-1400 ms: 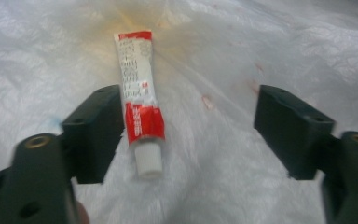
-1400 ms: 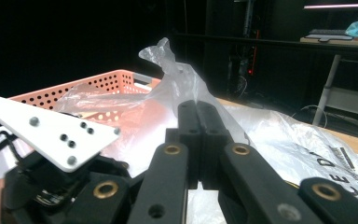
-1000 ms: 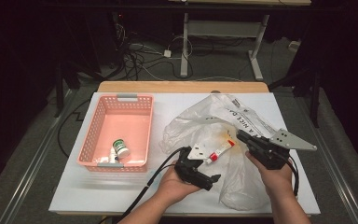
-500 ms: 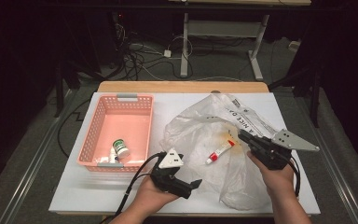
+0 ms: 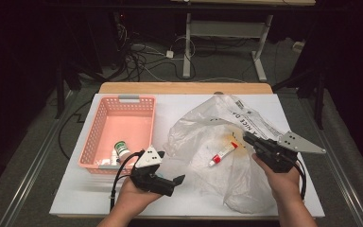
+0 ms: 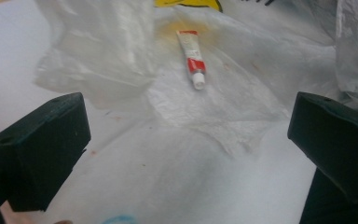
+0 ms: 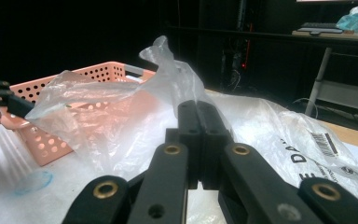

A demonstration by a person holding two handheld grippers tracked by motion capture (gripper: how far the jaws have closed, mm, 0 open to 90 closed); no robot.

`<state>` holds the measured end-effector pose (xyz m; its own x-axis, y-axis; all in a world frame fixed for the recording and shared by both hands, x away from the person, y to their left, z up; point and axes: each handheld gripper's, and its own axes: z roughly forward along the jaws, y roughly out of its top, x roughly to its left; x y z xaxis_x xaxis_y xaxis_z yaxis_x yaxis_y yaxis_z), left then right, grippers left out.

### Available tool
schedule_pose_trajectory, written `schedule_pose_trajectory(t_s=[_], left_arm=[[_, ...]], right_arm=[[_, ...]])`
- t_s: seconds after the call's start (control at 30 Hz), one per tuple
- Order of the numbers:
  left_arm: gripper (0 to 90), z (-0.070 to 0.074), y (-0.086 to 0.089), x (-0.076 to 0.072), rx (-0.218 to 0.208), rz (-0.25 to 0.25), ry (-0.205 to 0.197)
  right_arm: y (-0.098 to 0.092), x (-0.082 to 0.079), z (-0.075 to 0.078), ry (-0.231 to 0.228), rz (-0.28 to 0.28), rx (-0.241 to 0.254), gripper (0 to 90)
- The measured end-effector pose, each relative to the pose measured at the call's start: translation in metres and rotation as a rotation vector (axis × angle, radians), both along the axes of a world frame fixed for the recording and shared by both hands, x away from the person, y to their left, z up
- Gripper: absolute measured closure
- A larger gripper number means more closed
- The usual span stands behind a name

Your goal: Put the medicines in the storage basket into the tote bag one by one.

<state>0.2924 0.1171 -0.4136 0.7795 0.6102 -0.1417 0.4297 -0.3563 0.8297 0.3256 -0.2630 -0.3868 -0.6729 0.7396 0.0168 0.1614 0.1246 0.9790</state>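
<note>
**Right jaws pinch the plastic bag, left jaws wide open short of the tube**

The right gripper point(image 5: 250, 140) has its jaws pressed flat together, and a fold of the clear plastic bag point(image 5: 227, 156) rises from between their tips, as the right gripper view shows; the bag point(image 7: 135, 116) stands up just ahead of those jaws and spreads away to both sides of them. The left gripper point(image 5: 177, 180) has its jaws spread wide with nothing between them. In the left gripper view, the small red and white tube point(image 6: 193, 56) lies well ahead of the open jaws, roughly midway between the two, its white cap end pointing back towards them. The tube point(image 5: 222, 153) rests on the bag's crumpled film, between the two grippers in the high view. The pink basket point(image 5: 99, 137) sits on the white counter point(image 5: 179, 106) beyond the left gripper, with a small green-capped bottle point(image 5: 120, 149) inside it.
</note>
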Motion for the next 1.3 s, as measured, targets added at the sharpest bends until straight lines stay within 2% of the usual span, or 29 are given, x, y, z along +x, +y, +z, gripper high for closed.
schedule_pose_trajectory(t_s=[0.37,0.47,0.57,0.63,0.7,0.77,0.93,1.3], left_arm=[[0.0,0.003,0.035,0.007,-0.003,0.108,0.002],[0.0,0.005,0.045,0.009,0.02,0.138,-0.01],[0.0,0.007,0.056,0.011,0.02,0.172,-0.01],[0.0,0.008,0.065,0.012,0.036,0.2,-0.016],[0.0,0.007,0.073,0.013,0.072,0.227,-0.029],[0.0,0.006,0.081,0.015,0.064,0.248,-0.018],[0.0,0.005,0.099,0.019,0.08,0.309,-0.007],[0.0,0.001,0.136,0.023,0.084,0.405,0.024]], right_arm=[[-0.003,0.0,-0.001,0.004,-0.009,0.005,90.0],[-0.003,-0.001,0.0,0.0,-0.008,0.006,90.0],[-0.004,-0.001,0.0,0.0,-0.007,0.007,90.0],[-0.004,-0.001,0.0,0.001,-0.008,0.007,90.0],[-0.004,-0.001,0.0,0.0,-0.006,0.007,90.0],[-0.004,-0.001,0.0,-0.001,-0.005,0.008,90.0],[-0.004,-0.001,0.0,0.001,-0.006,0.007,90.0],[-0.006,-0.001,-0.001,0.0,-0.011,0.007,90.0]])
